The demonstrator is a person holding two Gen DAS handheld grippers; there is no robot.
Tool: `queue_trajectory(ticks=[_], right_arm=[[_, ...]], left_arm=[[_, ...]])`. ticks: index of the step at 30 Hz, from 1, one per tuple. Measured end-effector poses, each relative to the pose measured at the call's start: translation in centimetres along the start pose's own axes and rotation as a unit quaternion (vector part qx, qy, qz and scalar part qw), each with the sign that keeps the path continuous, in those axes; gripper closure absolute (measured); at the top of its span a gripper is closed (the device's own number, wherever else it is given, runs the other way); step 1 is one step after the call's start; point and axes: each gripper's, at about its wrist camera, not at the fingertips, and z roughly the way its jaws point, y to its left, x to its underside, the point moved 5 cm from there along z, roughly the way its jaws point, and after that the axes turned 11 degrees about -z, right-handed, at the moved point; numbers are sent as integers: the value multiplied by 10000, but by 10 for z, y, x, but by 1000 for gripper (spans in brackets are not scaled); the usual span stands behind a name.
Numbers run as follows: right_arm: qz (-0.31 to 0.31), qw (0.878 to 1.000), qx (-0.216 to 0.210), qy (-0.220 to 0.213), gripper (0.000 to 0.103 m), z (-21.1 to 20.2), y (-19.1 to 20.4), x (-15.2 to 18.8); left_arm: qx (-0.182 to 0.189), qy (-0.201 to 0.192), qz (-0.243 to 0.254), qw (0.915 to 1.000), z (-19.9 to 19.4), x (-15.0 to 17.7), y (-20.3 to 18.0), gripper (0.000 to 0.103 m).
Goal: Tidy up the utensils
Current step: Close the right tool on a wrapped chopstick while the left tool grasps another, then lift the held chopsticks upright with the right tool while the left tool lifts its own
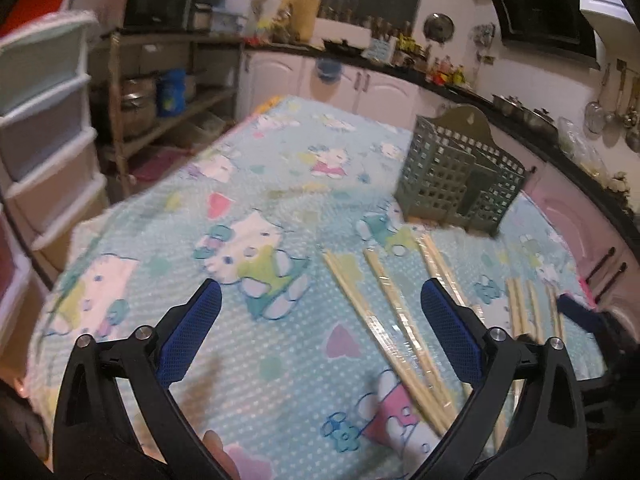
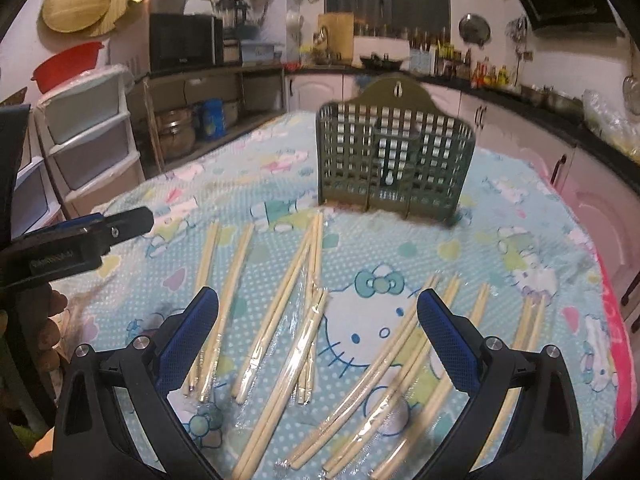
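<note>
Both tongs gape wide over wrapped chopsticks, gripping nothing.

In the lower frame of the right wrist view, the right gripper (image 2: 318, 330) hangs with blue pads spread far apart above the chopsticks (image 2: 280, 320), pairs in clear wrap scattered over the cartoon-cat tablecloth (image 2: 520, 220). The left gripper (image 1: 320, 334) is equally wide and empty; in its own view chopsticks lie centre to lower right. Farther back stands the green lattice utensil holder (image 2: 394, 160), upright, upper centre. Kitchen cabinets (image 1: 384, 88) line the back.
</note>
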Motion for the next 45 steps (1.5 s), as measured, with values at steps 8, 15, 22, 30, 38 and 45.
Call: queue_trajectory(ticks=[8,15,22,30,38,45], right_arm=[[329,9967,-245,702,29,36,-15,11],[538,9911,-655,1030,45,55,-17,10],[733,9863,-914,1159,62,68,-20,5],[811,9825,-1131,1238,86,74,-26,2],[879,9815,-1213,1191,88,72,-28,-3],[867,9824,-1323,990,91,58,-34,-9]], left_arm=[[639,901,-297,9934,36,2,-15,50],[782,1598,-740,9813,67,11,-11,69],[759,1864,-1144,9728,90,8,1,75],[586,2044,-1320,9682,112,-8,5,83],[414,2077,-1267,9691,127,-21,7,94],[293,2049,-1006,9732,131,-27,5,100]])
